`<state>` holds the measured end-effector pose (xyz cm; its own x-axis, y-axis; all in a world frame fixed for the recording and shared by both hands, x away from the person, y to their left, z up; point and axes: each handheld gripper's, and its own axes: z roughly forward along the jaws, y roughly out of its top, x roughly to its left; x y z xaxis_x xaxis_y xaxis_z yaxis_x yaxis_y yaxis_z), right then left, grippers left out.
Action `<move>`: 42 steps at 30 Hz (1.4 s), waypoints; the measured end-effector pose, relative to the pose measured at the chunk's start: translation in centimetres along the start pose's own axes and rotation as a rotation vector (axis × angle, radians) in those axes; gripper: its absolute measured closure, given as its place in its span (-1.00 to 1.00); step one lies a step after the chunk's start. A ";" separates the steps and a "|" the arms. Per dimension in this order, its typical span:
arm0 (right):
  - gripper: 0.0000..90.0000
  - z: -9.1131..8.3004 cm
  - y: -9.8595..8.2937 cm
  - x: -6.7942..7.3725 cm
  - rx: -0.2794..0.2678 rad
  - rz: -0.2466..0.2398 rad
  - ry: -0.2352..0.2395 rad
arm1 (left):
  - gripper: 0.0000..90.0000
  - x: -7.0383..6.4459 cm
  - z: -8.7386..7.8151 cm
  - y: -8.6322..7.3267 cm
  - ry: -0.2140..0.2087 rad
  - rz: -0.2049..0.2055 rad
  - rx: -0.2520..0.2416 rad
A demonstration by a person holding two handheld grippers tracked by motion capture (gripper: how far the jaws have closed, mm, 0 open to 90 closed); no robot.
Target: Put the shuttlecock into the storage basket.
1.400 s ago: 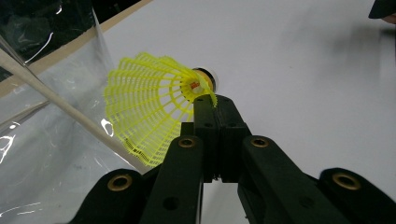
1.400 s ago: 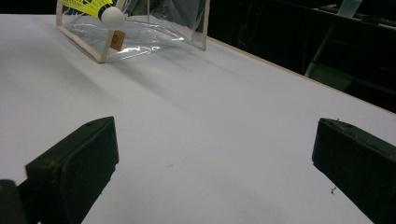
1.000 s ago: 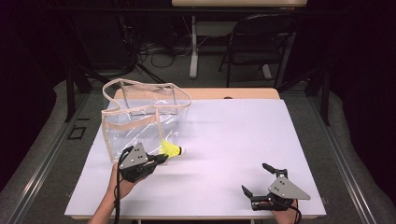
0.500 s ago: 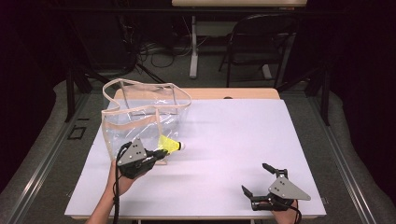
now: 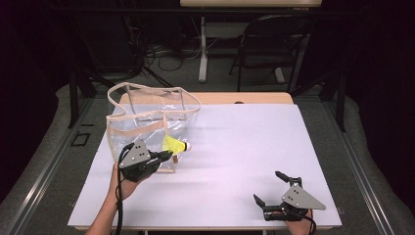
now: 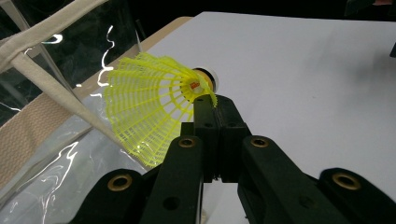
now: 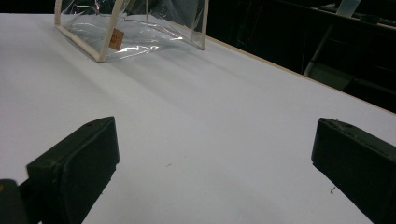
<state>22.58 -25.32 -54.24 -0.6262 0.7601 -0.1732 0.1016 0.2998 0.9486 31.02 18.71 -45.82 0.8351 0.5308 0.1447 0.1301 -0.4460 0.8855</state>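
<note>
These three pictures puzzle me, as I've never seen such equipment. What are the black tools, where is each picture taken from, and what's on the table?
A person sits at a white table with a hand-held two-jaw gripper in each hand. The high view looks down from above; each of the other two comes from a camera riding on one gripper, looking along its black jaws. The left gripper is shut on a yellow shuttlecock, pinching its skirt beside a clear plastic bag with beige trim. The right gripper rests near the table's front edge, jaws wide open, holding nothing.
</note>
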 end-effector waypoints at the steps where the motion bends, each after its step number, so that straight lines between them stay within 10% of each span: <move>1: -1.00 0.0 0.0 0.0 0.001 -0.002 0.000 | 0.98 0.1 -0.1 0.0 0.001 0.002 0.003; 42: -0.99 0.3 0.1 0.2 0.013 -0.015 -0.001 | 0.99 1.7 -1.5 4.1 0.053 0.029 -0.027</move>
<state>22.74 -24.94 -54.23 -0.6272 0.7560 -0.1872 0.1026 0.3185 0.9424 32.20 18.88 -41.31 0.8087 0.5556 0.1933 0.0907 -0.4424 0.8922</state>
